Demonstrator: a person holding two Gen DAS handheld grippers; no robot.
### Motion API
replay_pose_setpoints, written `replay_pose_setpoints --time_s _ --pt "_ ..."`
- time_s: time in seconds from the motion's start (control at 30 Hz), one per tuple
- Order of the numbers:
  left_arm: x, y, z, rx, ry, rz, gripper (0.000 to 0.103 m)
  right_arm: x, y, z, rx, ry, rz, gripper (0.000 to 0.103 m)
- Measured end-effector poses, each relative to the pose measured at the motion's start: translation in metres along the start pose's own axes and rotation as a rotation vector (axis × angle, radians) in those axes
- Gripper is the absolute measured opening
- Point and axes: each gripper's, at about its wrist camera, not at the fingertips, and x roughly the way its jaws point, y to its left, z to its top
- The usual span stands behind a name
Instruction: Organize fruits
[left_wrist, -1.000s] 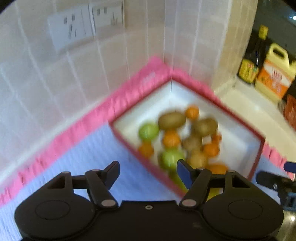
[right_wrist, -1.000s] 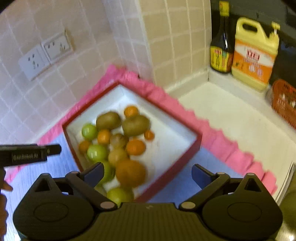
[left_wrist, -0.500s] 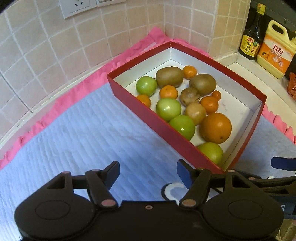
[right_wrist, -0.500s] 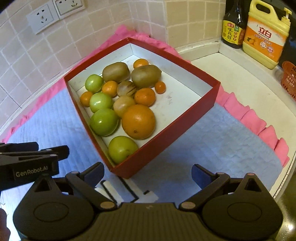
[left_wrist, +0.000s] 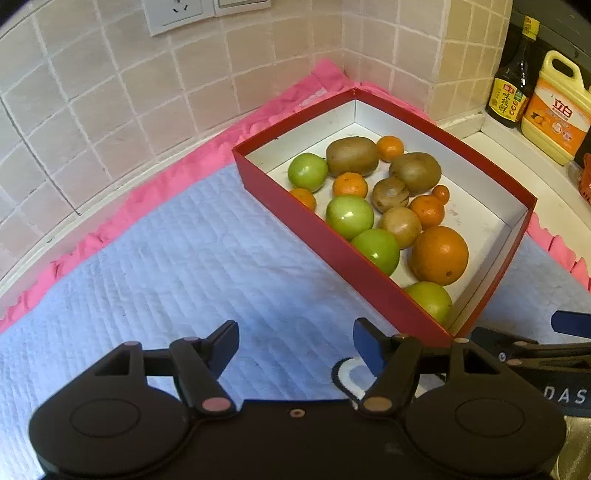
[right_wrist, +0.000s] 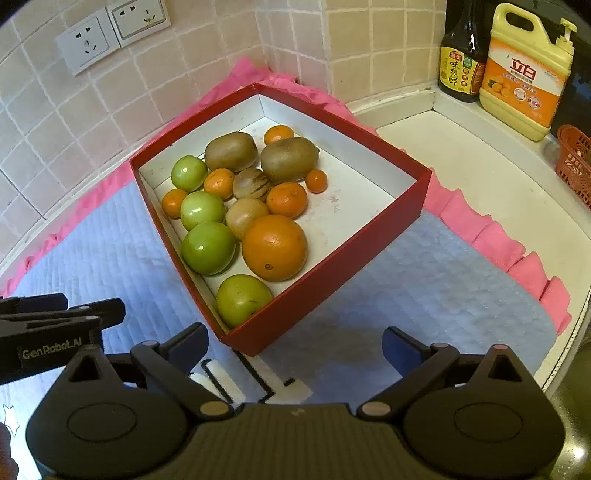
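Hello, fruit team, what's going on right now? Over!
Both hand-held grippers, left and right, open, empty. Fruit all in the red box, untouched. Nothing in the way.

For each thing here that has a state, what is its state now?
Left claw: open, holds nothing.
Right claw: open, holds nothing.
Red box: no lid on it, fruit inside.
Big orange: in the box, untouched.
Soy sauce bottle: upright.
Yellow jug: upright, capped.

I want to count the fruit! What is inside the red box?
Inside the red box: four green fruits, one big orange, five small oranges, two kiwis and two round brownish fruits. All are bunched toward one side. Anything hidden underneath them can't be seen.
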Motion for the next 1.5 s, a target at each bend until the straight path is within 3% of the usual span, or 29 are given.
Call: replay_pose_setpoints --time_s 0.53,1.5 --pt "-0.008 0.024 -0.001 -0.048 -0.011 0.015 0.081 -0.008 -0.02 0.004 0.038 -0.016 -0.019 0.102" --pt "-0.004 0.037 0.0 -0.048 -0.014 0.013 0.081 -0.004 -0.005 0.013 0.003 -0.013 -0.015 0.102"
